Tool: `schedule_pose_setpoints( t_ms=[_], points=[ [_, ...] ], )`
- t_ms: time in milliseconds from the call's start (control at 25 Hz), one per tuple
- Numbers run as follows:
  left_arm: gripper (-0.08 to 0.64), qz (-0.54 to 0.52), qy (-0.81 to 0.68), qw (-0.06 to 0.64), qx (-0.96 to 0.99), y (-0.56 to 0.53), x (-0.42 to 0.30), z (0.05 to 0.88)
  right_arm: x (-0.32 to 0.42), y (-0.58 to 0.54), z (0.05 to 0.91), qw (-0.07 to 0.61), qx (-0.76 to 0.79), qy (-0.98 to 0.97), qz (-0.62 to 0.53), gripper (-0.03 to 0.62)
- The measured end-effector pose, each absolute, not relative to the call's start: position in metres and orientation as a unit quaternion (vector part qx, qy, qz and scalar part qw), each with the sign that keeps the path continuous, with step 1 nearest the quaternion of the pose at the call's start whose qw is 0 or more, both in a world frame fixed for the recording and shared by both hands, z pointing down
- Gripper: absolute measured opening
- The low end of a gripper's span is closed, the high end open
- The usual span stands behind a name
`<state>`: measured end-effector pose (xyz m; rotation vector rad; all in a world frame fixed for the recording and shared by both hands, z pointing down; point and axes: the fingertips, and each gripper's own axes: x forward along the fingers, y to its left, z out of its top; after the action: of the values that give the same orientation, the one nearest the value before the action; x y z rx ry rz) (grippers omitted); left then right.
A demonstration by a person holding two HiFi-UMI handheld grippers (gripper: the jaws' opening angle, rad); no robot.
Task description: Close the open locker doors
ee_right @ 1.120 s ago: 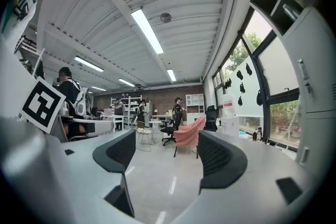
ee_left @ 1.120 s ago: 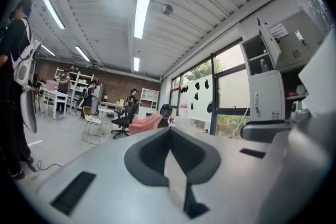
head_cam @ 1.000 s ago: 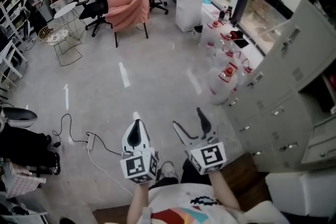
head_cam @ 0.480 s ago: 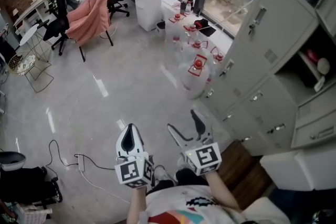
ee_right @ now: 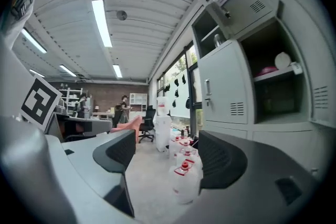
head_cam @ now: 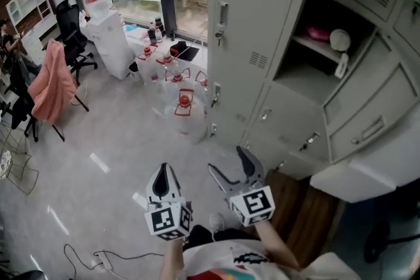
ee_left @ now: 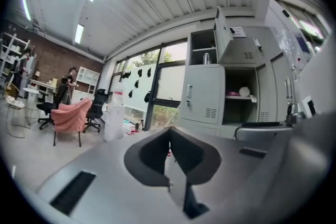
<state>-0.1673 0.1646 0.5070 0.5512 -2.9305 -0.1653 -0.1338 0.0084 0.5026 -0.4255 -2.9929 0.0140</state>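
A bank of grey lockers (head_cam: 252,29) stands ahead of me. One middle compartment (head_cam: 321,62) is open, with a pink thing and a white thing on its shelf; its door (head_cam: 371,116) is swung out to the right. An upper compartment (ee_left: 203,55) is open too, with its door (ee_left: 224,34) hanging out. My left gripper (head_cam: 164,181) is shut and holds nothing. The right gripper (head_cam: 234,167) stands open and empty. Both are held low above the floor, well short of the lockers. The open compartment (ee_right: 273,81) also shows in the right gripper view.
Several big water jugs (head_cam: 184,98) with red caps stand on the floor by the lockers' left end. A white water dispenser (head_cam: 108,36) is near the window. A chair draped in pink cloth (head_cam: 49,88) is at the left. A wooden platform (head_cam: 302,206) lies below the lockers.
The view has swung right from the open office floor to the lockers, which now fill the upper right. Both grippers keep their pose: left shut, right open.
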Motion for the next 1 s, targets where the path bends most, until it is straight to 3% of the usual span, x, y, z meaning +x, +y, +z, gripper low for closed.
schedule_pose_setpoints(
  t_ms=[600,1000],
  points=[
    [0.008,-0.030,-0.879,0.058,0.472,-0.077,-0.164,0.483,-0.054,-0.188,0.484,0.035,0.153,-0.988,-0.003,0.344],
    [0.008,-0.028,-0.799,0.057,0.598,-0.172,-0.155,0.470,0.008,-0.270,0.460,0.016,0.336,-0.942,-0.011,0.342]
  ],
)
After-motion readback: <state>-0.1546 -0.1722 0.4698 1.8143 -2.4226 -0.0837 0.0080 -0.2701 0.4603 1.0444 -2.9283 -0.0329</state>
